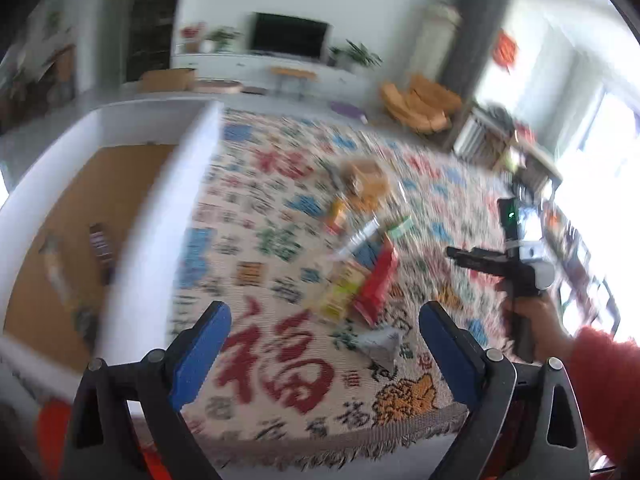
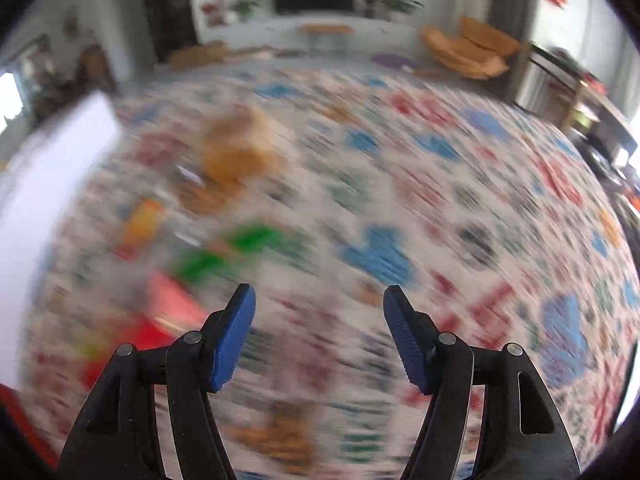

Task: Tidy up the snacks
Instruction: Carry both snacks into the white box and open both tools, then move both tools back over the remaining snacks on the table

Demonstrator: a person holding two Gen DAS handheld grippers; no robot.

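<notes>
- The left hand-held gripper has its blue pads spread wide, with nothing between them; only the patterned rug shows in the gap.
- Just ahead of it, slightly toward its right finger, lies a small grey packet on the rug, apart from both pads.
- Farther ahead sits the pile of snacks: a red pack, a yellow-green pack beside it and an orange bag beyond, all blurred.
- To the left of this hand-held gripper stands a white box with a brown floor; a few dark items lie inside, too smeared to name.
- The right hand-held gripper is released too, jaws well apart and empty.
- Ahead of it and to its left, heavy blur shows red, green and orange snack shapes on the rug.
- In the left wrist view, the right hand with a red sleeve grips that tool's handle.
</notes>
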